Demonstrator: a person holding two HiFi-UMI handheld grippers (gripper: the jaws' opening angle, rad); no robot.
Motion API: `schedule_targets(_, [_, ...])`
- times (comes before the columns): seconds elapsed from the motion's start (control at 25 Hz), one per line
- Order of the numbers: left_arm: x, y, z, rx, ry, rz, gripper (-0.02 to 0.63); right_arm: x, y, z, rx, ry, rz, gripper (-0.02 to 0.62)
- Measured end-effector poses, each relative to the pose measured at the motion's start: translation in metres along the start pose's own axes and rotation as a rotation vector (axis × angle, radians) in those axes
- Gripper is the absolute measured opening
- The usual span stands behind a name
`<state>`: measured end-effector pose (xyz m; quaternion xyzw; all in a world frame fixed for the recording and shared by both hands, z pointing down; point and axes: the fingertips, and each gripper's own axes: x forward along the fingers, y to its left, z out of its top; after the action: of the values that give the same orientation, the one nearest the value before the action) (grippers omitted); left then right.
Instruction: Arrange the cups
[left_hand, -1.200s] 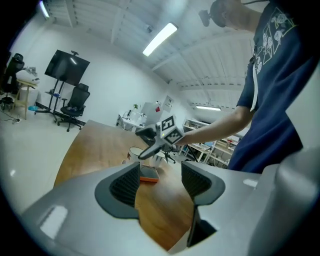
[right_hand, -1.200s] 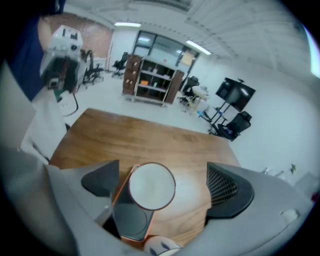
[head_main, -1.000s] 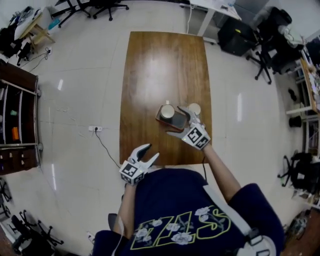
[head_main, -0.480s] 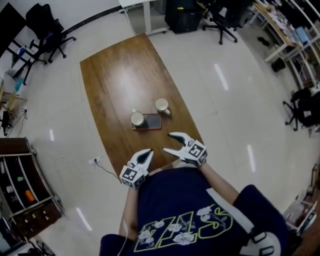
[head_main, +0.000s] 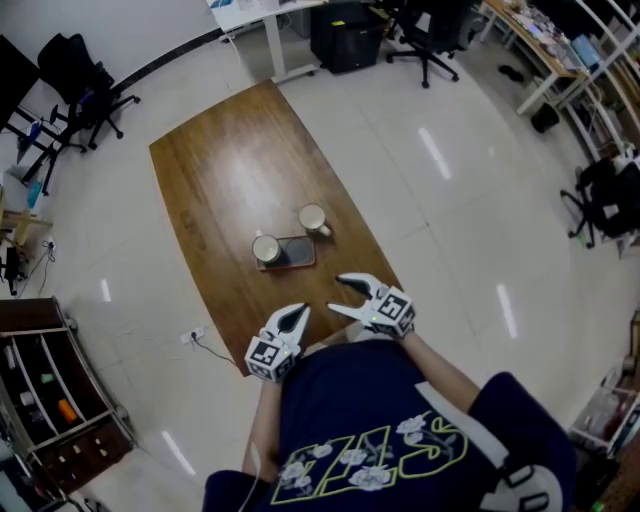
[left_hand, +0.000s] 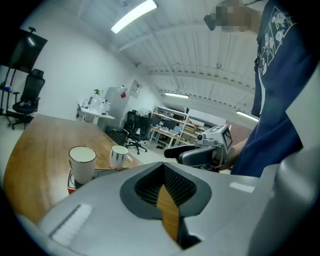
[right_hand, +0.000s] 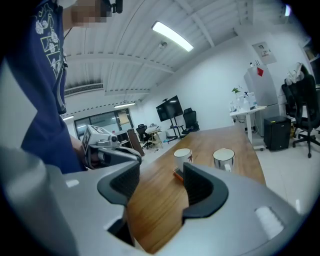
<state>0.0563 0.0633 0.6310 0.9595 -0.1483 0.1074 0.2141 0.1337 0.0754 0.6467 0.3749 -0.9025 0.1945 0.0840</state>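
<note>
Left gripper (head_main: 299, 312) pressed together, right gripper (head_main: 337, 294) just narrowed, half-spread, empty; your careless reach could tip the cup (head_main: 266, 249) on its coaster (head_main: 298, 252).

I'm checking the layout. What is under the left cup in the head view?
The left cup stands on one end of a flat dark tray with an orange rim; the tray's other end is bare. The patch beneath the cup is covered.

Left cup (head_main: 267, 248) upright — right cup (head_main: 313, 219) beside
</note>
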Motion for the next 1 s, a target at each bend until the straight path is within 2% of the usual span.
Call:
schedule_targets(0.12, [0.0, 0.001, -0.007, -0.008, 0.005, 0.01, 0.0, -0.001, -0.005, -0.007, 0.0, 0.021, 0.006, 0.267])
schedule_targets(0.24, [0.0, 0.001, -0.012, -0.016, 0.01, 0.02, 0.0, 0.005, -0.026, -0.005, -0.02, 0.088, -0.02, 0.275])
schedule_targets(0.4, [-0.005, 0.004, -0.014, -0.037, 0.0, 0.054, 0.0, 0.028, -0.08, 0.008, -0.081, 0.253, -0.103, 0.368])
schedule_targets(0.6, [-0.03, 0.019, -0.015, -0.086, -0.04, 0.147, 0.002, 0.078, -0.154, 0.014, -0.174, 0.457, -0.156, 0.418])
schedule_targets(0.8, [-0.054, 0.019, -0.002, -0.146, -0.094, 0.252, 0.002, 0.128, -0.211, -0.008, -0.24, 0.64, -0.151, 0.45])
schedule_targets(1.0, [-0.067, 0.014, -0.01, -0.196, -0.124, 0.328, 0.002, 0.14, -0.236, -0.037, -0.267, 0.781, -0.187, 0.459])
